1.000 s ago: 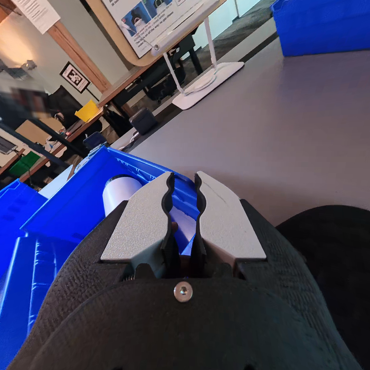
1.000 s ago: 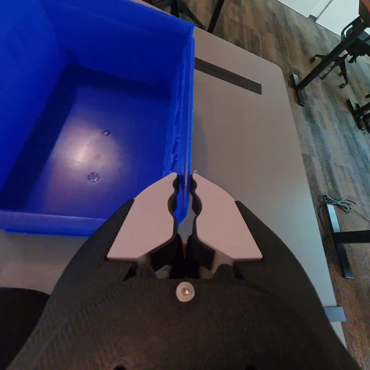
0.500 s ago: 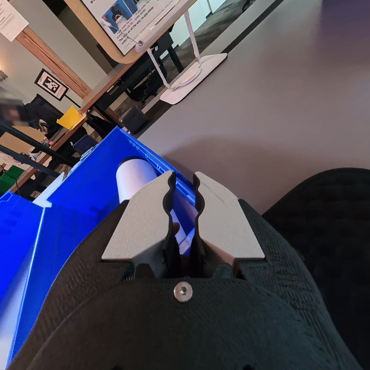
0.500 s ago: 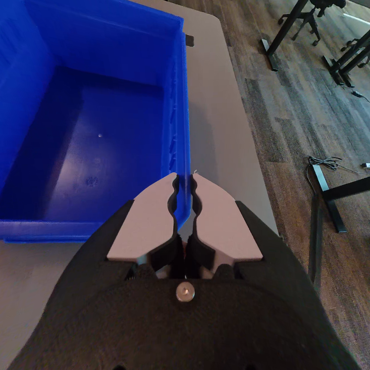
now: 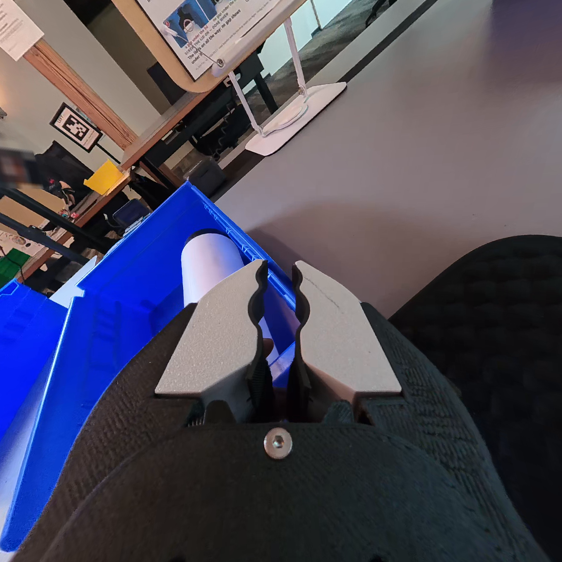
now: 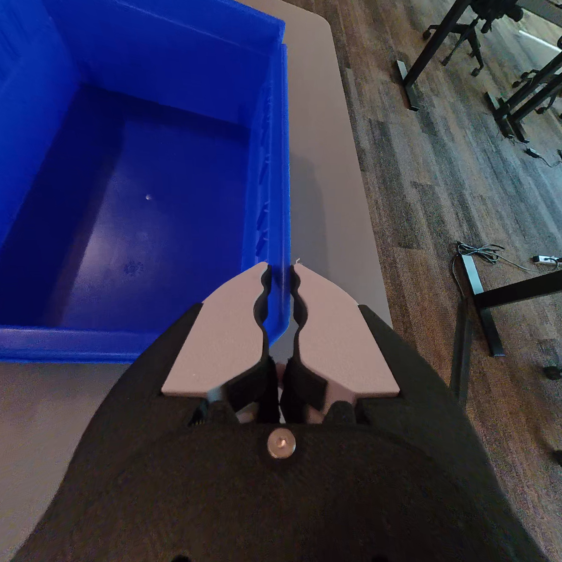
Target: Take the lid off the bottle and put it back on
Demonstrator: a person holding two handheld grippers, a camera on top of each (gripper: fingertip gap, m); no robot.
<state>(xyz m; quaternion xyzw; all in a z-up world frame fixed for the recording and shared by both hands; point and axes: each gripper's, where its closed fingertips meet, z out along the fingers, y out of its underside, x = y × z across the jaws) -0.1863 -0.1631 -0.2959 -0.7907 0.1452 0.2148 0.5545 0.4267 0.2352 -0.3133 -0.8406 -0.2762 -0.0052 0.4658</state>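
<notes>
In the left wrist view, the left gripper [image 5: 279, 267] hangs over the near corner of a blue plastic bin [image 5: 127, 304], its grey fingers [image 5: 219, 328] drawn close with only a narrow slot between the tips and nothing held in it. Inside that bin lies a white bottle [image 5: 209, 264], tipped on its side along the bin's right wall, with a dark band at its far end; whether that band is the lid cannot be told. To the right of the bin runs the grey table [image 5: 425, 182]. On its far part stands a white stand [image 5: 292, 121] carrying a printed instruction board [image 5: 213, 27]. At the right edge a black textured body [image 5: 501, 334] fills the corner, likely the other gripper's housing.

In the right wrist view, the right gripper [image 6: 280, 266] is held above the right rim of a second blue bin [image 6: 273, 152], which has only its bare floor showing. Its jaws stand at a narrow gap, holding nothing. The table [image 6: 319, 182] edge passes just right of the bin, and beyond it lies wood-pattern floor [image 6: 456, 213] with black desk legs [image 6: 486, 304] and loose cables [image 6: 486, 252].
</notes>
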